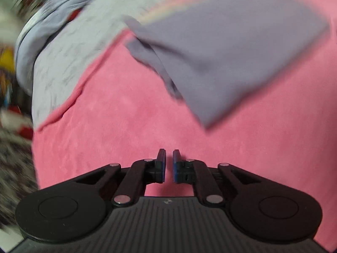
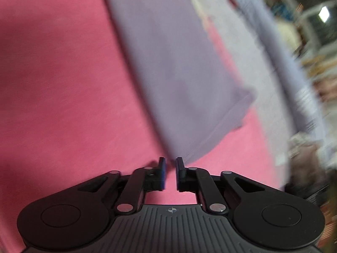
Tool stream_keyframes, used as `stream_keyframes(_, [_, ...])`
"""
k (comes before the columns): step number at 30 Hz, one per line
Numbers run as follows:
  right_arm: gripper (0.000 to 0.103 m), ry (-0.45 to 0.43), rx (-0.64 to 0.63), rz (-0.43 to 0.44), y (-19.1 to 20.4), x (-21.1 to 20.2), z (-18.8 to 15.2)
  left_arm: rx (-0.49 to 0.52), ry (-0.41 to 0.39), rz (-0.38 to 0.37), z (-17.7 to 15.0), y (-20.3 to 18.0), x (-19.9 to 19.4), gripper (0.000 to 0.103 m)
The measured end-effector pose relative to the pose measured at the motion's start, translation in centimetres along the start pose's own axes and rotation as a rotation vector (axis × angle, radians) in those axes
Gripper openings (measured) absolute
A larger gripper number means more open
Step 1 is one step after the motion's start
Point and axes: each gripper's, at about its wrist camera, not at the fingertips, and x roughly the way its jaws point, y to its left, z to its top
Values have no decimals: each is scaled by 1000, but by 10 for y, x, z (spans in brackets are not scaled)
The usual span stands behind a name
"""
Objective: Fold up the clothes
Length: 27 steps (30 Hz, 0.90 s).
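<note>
Both jaws nearly closed, nothing in them: left gripper (image 1: 169, 164) and right gripper (image 2: 170, 171) hang over bare pink cover (image 1: 118, 113). Purple garment (image 1: 227, 57) lies folded flat on the cover, toward its far edge beside a pale cloth (image 1: 69, 48). Fold looks done. For another fold, open wide first, pinch both near corners, lift evenly.
</note>
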Motion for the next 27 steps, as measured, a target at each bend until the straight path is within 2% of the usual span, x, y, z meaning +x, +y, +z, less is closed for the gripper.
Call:
stream_keyframes(1, [13, 13, 28, 15, -2, -5, -4, -38, -56, -28, 10, 2, -7, 12])
stream_keyframes(2, [13, 10, 87, 25, -9, -11, -4, -52, -113, -46, 21, 0, -12, 21])
stream_keyframes(3, [13, 1, 155, 32, -18, -19, -3, -48, -161, -57, 33, -6, -14, 41])
stream_keyframes(5, [17, -25, 323, 15, -40, -27, 8, -41, -231, -75, 54, -25, -10, 61])
stream_keyframes(7, [21, -58, 484, 6, -65, -20, 27, -34, -225, -116, 66, -50, 7, 62])
stream_keyframes(10, [21, -142, 670, 1, -100, 6, 62, -54, -106, -141, 61, -78, 45, 65])
stream_keyframes(11, [21, -165, 684, -20, -106, 20, 75, -114, -145, -143, 52, -76, 47, 68])
stream_keyframes(12, [21, -183, 692, -44, -113, 37, 89, -178, -168, -158, 45, -71, 47, 68])
stream_keyframes(14, [21, -157, 705, -46, -118, 72, 104, -203, -172, -173, 42, -65, 46, 70])
stream_keyframes(15, [21, -104, 695, -64, -124, 90, 106, -198, -168, -175, 42, -64, 44, 71])
stream_keyframes(17, [20, 32, 678, -151, -134, 127, 100, -187, -152, -167, 44, -59, 35, 72])
stream_keyframes(18, [23, 56, 689, -189, -141, 134, 94, -201, -155, -151, 40, -55, 29, 73])
stream_keyframes(20, [60, 76, 733, -247, -158, 140, 81, -260, -178, -96, 25, -45, 18, 80])
stream_keyframes(21, [61, 80, 739, -257, -162, 138, 81, -292, -177, -71, 20, -40, 14, 84])
stream_keyframes(23, [57, 83, 737, -270, -168, 134, 82, -341, -139, -31, 11, -32, 19, 85])
stream_keyframes(25, [54, 27, 673, -331, -150, 117, 98, -383, -97, -20, 6, -25, 29, 86])
stream_keyframes(27, [52, -80, 623, -321, -131, 95, 114, -441, -94, -43, -1, -21, 31, 89])
